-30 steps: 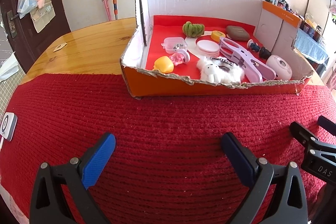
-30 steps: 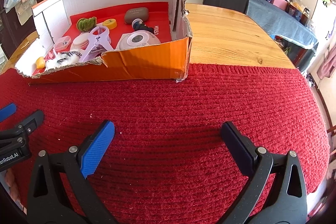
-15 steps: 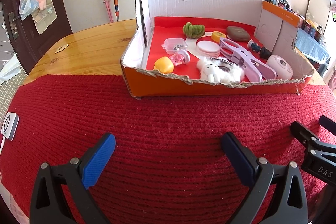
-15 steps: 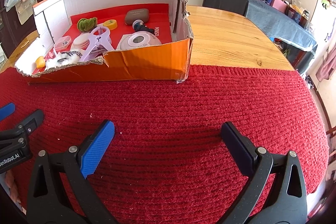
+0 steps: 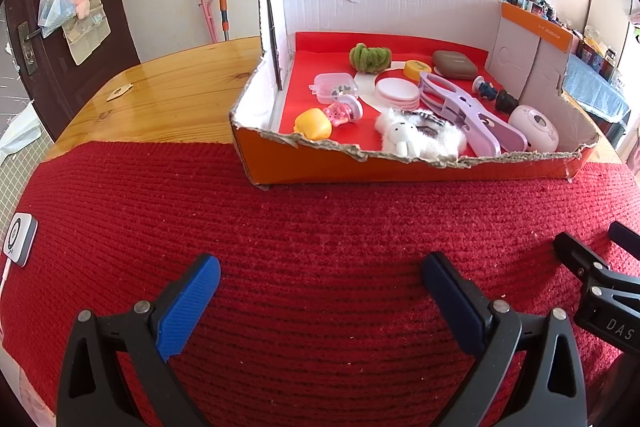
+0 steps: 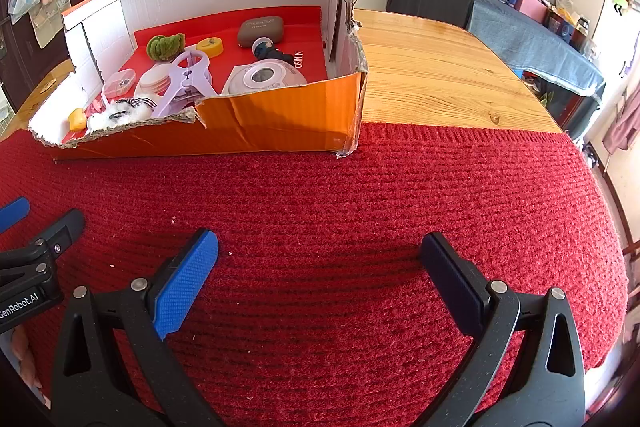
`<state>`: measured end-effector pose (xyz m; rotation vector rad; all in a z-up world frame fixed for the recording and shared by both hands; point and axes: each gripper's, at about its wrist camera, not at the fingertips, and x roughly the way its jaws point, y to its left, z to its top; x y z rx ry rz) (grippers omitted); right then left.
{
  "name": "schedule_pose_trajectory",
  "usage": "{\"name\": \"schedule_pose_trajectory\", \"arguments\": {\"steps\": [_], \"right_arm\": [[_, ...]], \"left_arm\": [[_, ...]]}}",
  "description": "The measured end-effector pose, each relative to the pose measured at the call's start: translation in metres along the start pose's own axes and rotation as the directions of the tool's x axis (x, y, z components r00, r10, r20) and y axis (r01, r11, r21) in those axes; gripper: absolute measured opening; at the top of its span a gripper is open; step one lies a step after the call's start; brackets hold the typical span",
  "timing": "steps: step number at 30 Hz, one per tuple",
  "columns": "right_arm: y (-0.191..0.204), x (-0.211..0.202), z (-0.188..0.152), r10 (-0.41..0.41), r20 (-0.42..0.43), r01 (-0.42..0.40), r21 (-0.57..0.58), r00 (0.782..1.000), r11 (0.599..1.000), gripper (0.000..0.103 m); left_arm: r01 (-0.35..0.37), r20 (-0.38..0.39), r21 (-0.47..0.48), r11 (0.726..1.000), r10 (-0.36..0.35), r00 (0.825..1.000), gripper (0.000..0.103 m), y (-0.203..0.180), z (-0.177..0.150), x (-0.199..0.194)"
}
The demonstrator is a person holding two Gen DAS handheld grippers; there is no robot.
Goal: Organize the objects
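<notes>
- Left wrist: left gripper (image 5: 320, 283) fingers spread, empty, over red knit cloth (image 5: 320, 227) on desk. Small items all inside torn orange cardboard box (image 5: 400, 167). Barely any shift vs 1 s ago.
- Right wrist: right gripper (image 6: 318, 259) fingers spread, empty; same box (image 6: 280, 119), nothing moved. Fits sorted-done or pre-pick.

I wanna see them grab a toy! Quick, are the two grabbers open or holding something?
Left gripper: open, holding nothing.
Right gripper: open, holding nothing.
</notes>
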<state>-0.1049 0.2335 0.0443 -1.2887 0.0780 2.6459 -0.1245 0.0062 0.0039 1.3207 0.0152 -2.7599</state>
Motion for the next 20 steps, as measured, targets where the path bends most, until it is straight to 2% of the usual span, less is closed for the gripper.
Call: {"name": "schedule_pose_trajectory", "arguments": {"steps": [20], "right_arm": [[-0.0004,-0.0022,-0.0010,-0.003,0.002,0.003,0.000,1.000,1.000,0.103]], "left_arm": [[0.000,-0.001,-0.006,1.000,0.000,1.000,0.103,0.0006,0.0004,0.0004]]}}
